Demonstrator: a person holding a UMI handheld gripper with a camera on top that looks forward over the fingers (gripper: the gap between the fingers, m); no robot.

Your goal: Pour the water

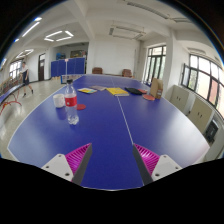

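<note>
Open and empty, our gripper (112,160) hung over the near blue table (110,120). We saw the water bottle (71,103) standing far left, beside a red-and-white cup (59,100).

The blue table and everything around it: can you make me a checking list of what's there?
Surface: blue table with a white centre line, bare near the fingers.
Job's things: clear bottle standing upright well beyond the fingers; white cup just beside it.
Clutter: yellow sheet, another flat item and a red thing at the far end.
Gripper: fingers open, holding nothing, pink pads showing.
Cables: nothing seen.
Surroundings: windows along one wall, ceiling lights, a second blue table folded upright at the back.
</note>
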